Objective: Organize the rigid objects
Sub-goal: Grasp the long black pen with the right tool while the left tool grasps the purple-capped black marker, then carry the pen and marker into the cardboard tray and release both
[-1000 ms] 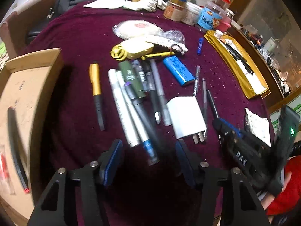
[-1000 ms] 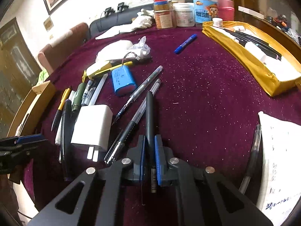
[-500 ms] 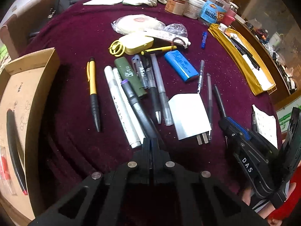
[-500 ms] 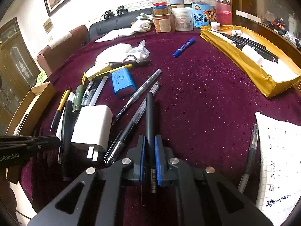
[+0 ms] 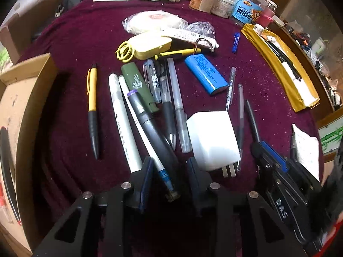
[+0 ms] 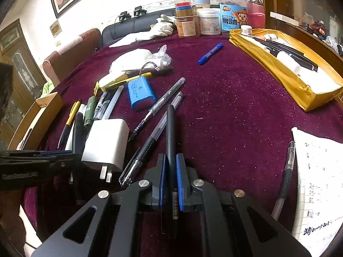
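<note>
A pile of pens and markers lies on the maroon tablecloth. My left gripper is open, its fingers either side of the near ends of a dark grey marker and a thin white pen with a blue tip. My right gripper is shut on a slim black pen, which points away along the fingers; it shows in the left wrist view too. A white charger plug lies between the two grippers and shows in the right wrist view.
A cardboard box stands at the left. A gold tray with pens sits at the right. A blue battery pack, a yellow case, jars at the back and a notepad share the table.
My left gripper was open, shut half a second ago, and has opened again around the marker ends, a little further forward. My right gripper has kept its hold on the black pen.
</note>
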{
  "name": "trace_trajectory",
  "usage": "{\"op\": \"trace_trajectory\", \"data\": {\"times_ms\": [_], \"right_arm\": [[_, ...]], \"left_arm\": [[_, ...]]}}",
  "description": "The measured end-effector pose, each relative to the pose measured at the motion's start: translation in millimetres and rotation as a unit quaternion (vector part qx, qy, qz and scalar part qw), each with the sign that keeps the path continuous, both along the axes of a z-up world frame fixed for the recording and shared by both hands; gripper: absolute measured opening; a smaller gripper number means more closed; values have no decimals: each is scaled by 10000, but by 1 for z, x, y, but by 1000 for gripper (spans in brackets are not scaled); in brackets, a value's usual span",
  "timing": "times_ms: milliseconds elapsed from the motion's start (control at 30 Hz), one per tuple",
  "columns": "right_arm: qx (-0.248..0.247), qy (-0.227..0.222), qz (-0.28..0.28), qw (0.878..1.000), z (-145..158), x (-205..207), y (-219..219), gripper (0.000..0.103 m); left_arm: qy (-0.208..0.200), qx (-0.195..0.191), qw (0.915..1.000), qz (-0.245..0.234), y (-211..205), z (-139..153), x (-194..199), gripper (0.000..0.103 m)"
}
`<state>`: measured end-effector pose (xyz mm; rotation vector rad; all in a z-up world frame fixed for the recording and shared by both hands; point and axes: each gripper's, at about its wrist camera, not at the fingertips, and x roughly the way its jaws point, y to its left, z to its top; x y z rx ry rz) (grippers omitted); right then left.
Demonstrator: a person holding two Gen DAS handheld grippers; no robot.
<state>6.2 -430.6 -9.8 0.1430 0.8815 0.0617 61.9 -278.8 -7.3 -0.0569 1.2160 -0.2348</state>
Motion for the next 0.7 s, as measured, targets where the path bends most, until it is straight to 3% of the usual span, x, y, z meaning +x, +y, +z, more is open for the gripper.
{"op": "trace_trajectory", "data": {"times_ms": [133,267,467,700], "right_arm": [[0,-9,2,10000,0,0,0,9],[2,-16,10,10000,0,0,1,9],[18,-29,22,10000,0,0,1,9],[-8,-154,14,9999,3,-3,2,9]], "left_arm": [[-178,70,9995,-252,-2,8,-8,15],[-152,-148,9992,-353,5,4,-14,15],[-167,137,9986,-482,-9,1,-13,15],[-128,-678,9968,-394,24,8,-33,15]]}}
